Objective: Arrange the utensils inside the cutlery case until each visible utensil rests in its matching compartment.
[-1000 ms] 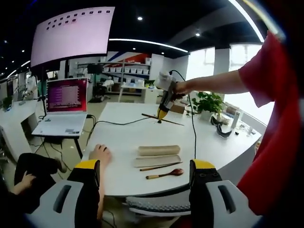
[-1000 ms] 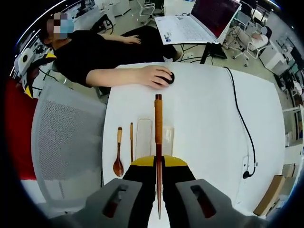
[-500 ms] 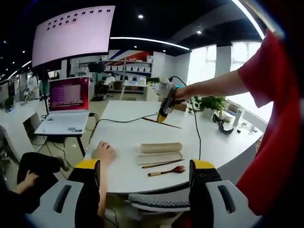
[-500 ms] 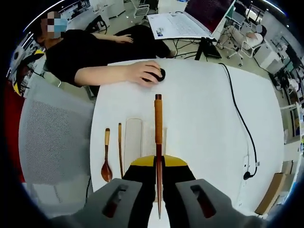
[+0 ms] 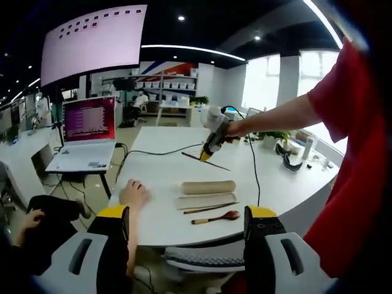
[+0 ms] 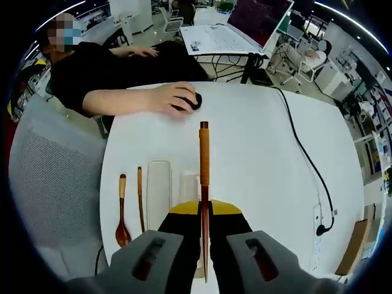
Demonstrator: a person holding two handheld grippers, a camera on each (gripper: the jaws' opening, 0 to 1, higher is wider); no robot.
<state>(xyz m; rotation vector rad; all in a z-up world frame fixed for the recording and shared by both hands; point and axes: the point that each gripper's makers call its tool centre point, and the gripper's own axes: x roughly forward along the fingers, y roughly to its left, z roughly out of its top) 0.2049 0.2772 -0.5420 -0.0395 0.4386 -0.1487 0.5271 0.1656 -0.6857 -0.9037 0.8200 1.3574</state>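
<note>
On the white table lie a beige case lid, the open case tray, a thin wooden chopstick and a brown wooden spoon. My left gripper hangs open below the table's near edge, holding nothing. Farther over the table my right gripper is shut on another chopstick. In the right gripper view that chopstick points ahead out of my right gripper, above the lid. Left of it lie the tray, the loose chopstick and the spoon.
A seated person in black rests a hand on a mouse at the table's far end. A laptop stands on a separate desk beyond. A black cable runs along the table's right side. A grey mesh chair stands left.
The right gripper view has shifted: tray, loose chopstick and spoon now sit further left and the table looks nearer. In the left gripper view my right gripper with its chopstick looks slightly lower.
</note>
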